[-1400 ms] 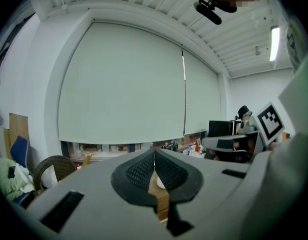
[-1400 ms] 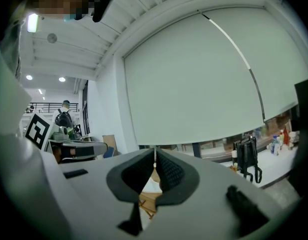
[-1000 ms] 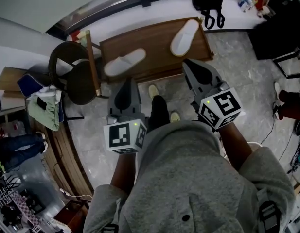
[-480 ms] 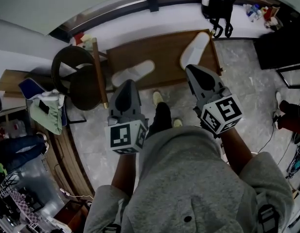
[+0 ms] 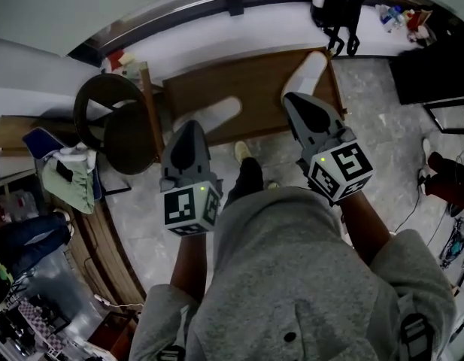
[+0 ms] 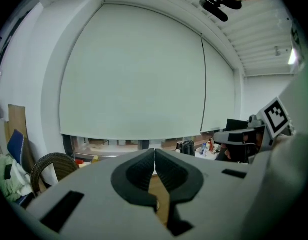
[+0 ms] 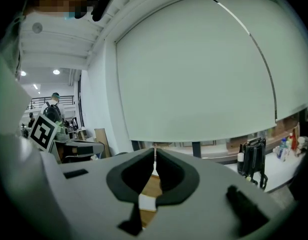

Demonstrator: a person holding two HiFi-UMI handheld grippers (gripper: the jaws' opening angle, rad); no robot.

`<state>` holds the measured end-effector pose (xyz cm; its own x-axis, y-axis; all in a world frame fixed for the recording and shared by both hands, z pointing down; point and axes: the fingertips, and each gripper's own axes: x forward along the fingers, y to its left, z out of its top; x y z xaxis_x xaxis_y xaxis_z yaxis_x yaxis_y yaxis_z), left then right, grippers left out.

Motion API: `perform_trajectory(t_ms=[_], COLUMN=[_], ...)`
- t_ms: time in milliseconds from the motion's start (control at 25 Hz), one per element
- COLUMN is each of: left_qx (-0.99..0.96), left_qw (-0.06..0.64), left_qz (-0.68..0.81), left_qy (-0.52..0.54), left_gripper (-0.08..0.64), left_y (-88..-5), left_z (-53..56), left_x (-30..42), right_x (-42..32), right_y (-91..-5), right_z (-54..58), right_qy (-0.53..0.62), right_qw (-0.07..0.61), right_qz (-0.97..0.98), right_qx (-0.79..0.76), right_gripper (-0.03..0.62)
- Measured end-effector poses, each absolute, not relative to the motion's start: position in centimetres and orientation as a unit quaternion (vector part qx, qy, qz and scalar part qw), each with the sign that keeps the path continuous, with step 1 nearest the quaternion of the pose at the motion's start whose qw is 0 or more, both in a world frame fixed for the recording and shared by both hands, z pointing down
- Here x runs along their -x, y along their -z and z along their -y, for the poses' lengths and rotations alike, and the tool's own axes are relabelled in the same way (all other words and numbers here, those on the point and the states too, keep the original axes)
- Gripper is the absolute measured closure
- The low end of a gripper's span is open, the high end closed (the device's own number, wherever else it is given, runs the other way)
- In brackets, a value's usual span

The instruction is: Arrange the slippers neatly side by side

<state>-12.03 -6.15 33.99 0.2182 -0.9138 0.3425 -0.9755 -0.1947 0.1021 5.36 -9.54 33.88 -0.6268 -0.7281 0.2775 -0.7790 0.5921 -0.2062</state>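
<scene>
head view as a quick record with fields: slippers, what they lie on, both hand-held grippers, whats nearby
slippers: two white ones, left slipper and right slipper, apart, at different angles, not side by side
surface: both on the wooden platform
left hand-held gripper: jaws together, nothing held
right hand-held gripper: jaws together, nothing held
nearby: round chair left of the platform, black bag beyond its right end

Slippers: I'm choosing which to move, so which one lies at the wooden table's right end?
The slipper beside the right claw; the other slipper lies nearer the middle.
</scene>
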Motion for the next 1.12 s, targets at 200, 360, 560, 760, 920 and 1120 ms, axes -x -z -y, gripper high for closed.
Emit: perform_trajectory(t_ms=[200, 360, 560, 760, 920, 1120], left_qx=[-0.767, -0.762, -0.759, -0.756, -0.755, -0.748], left_qw=[0.152, 0.158, 0.169, 0.19, 0.195, 0.205], left_qz=[0.615, 0.62, 0.621, 0.617, 0.614, 0.618], left_qy=[-0.101, -0.094, -0.1, -0.108, -0.119, -0.128], left_gripper=[0.545, 0.545, 0.545, 0.545, 0.543, 0.543], left_y=[-34.3, -34.5, -36.0, -37.8, -39.6, -41.5], left_z=[8.3, 10.3, 11.8, 13.1, 13.8, 14.4], left_x=[13.7, 15.5, 17.8, 19.4, 20.1, 20.7], right_x=[-4.0, -2.3, -0.1, 2.0, 2.6, 2.6], right_y=[-33.4, -33.6, -34.3, -34.5, -34.9, -35.6], right_z=[11.8, 13.6, 15.4, 17.2, 18.1, 18.7], right_qy=[-0.15, -0.147, -0.146, -0.14, -0.137, -0.138], right_qw=[0.087, 0.092, 0.099, 0.11, 0.116, 0.125], right_qz=[0.887, 0.887, 0.888, 0.888, 0.886, 0.879], right_qx=[-0.428, -0.428, -0.424, -0.423, -0.428, -0.439], right_gripper=[0.563, 0.563, 0.563, 0.563, 0.563, 0.563])
